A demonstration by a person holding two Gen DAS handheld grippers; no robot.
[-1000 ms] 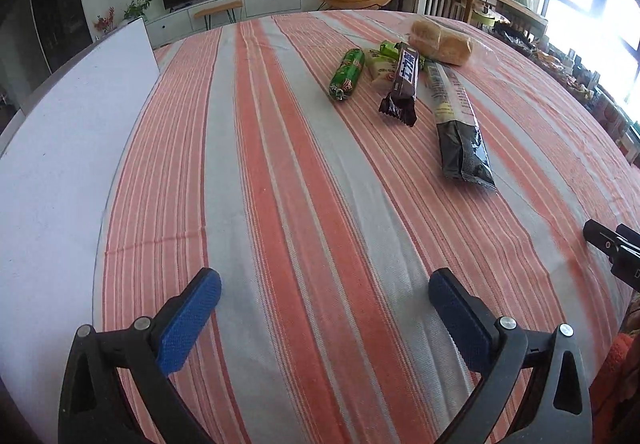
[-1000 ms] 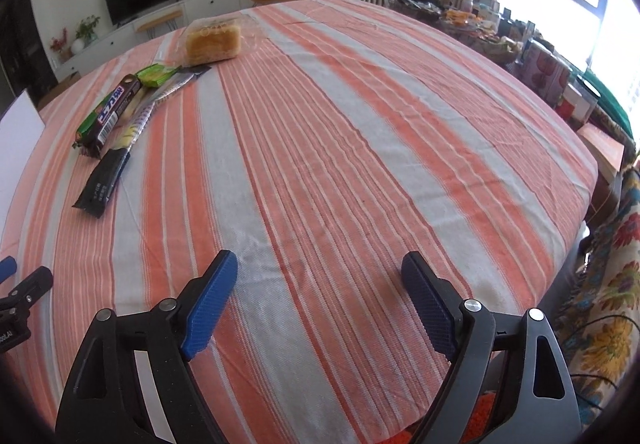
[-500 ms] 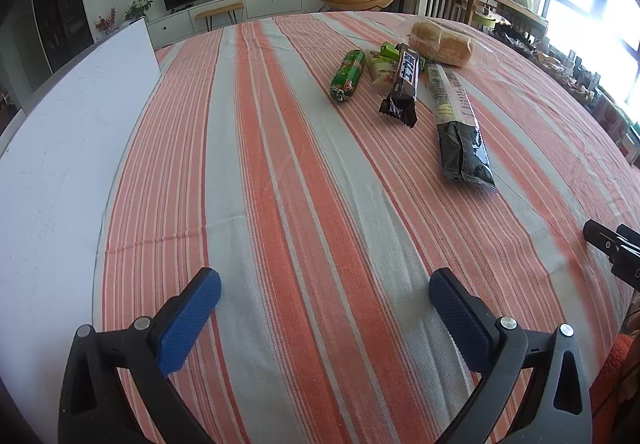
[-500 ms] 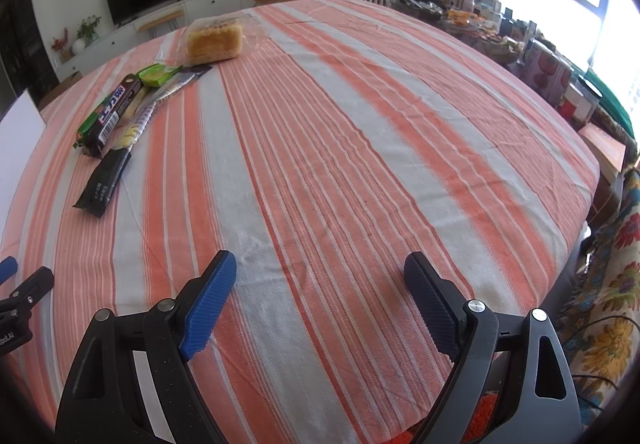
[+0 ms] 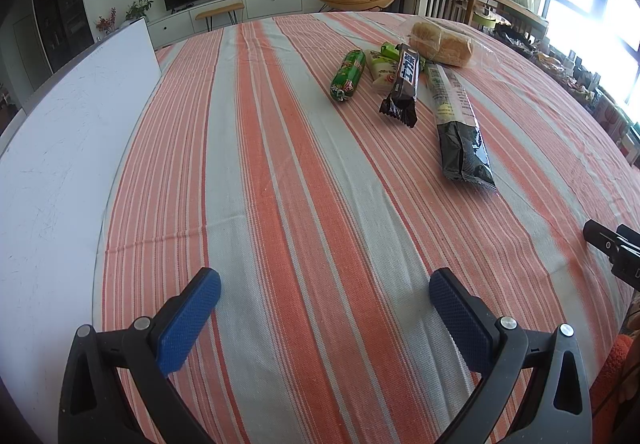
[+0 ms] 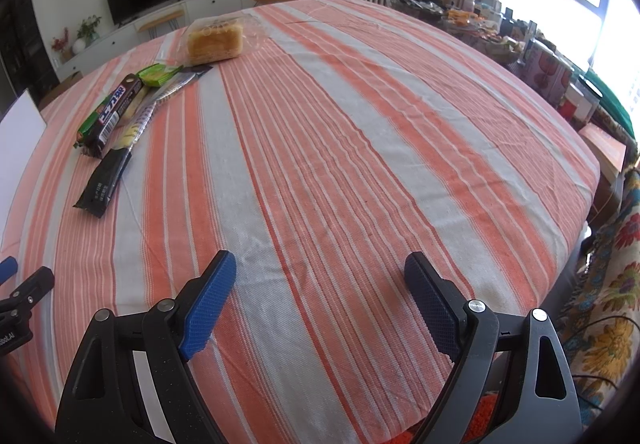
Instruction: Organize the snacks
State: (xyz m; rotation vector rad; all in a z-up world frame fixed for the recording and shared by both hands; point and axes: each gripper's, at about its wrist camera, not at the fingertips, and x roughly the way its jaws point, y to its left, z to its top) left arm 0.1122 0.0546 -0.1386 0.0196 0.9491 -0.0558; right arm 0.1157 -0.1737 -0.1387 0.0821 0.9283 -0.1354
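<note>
Several snacks lie in a group on the striped tablecloth, far from both grippers: a green sausage, a pale green packet, a dark chocolate bar, a long black biscuit pack and a bagged bread loaf. In the right wrist view they lie at far left: the chocolate bar, the biscuit pack, the loaf. My left gripper is open and empty above the cloth. My right gripper is open and empty too.
A white board lies along the table's left side. The right gripper's side shows at the left view's right edge. A cluttered side table and boxes stand past the right edge.
The right gripper has tipped slightly; the view shifted a little. The left gripper and the snacks have not moved.
</note>
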